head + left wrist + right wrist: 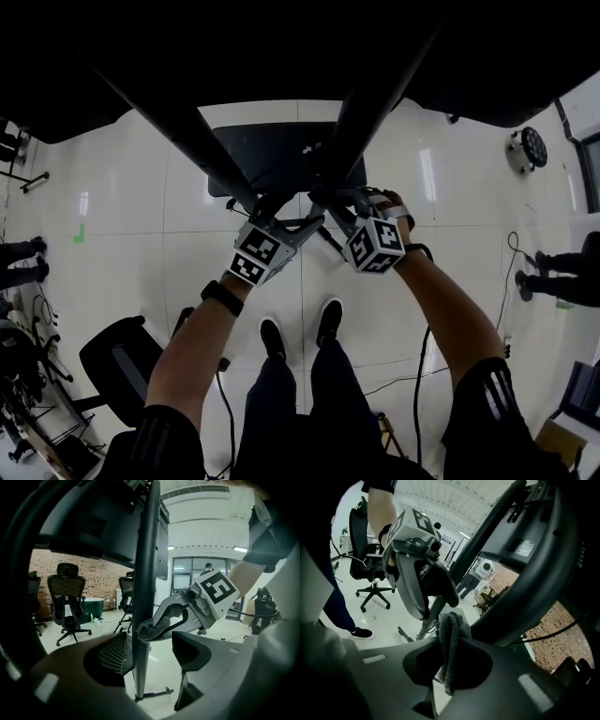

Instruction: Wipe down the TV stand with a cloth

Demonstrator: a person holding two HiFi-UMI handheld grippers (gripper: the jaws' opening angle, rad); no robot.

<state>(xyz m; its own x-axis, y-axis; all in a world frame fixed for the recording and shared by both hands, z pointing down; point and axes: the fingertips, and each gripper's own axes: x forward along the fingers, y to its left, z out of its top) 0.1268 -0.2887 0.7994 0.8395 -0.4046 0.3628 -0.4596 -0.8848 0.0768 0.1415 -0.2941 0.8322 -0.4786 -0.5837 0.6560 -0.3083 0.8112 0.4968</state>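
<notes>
- The TV stand [281,157] takes up the upper middle of the head view: its dark base plate lies on the pale floor [122,206], and two dark bars slant up from it toward the camera, with both grippers meeting just below the plate, near frame centre
- One upright [144,592] of the stand runs top to bottom through the middle of the left gripper view; this looks like the part being wiped, so I judge the job to be partway, with the plate and the other bar left to do
- The left gripper [152,652] has its jaws apart with that upright between them, close against the ribbed pad at lower left; it grips nothing and would serve best as a light brace, so the stand does not rock under the strokes
- The right gripper [449,663] is clamped on the cloth [451,626], a grey knitted wad standing up between its jaws at the lower centre of its own view
- In the left gripper view the cloth touches the upright just above the open jaws; to wipe well, press it flat on the bar, slide slowly along the length, then work round to the far side
- Only a small tuft shows beyond the jaws, so a hard jaw edge could scrape the bar; let the fabric lead
</notes>
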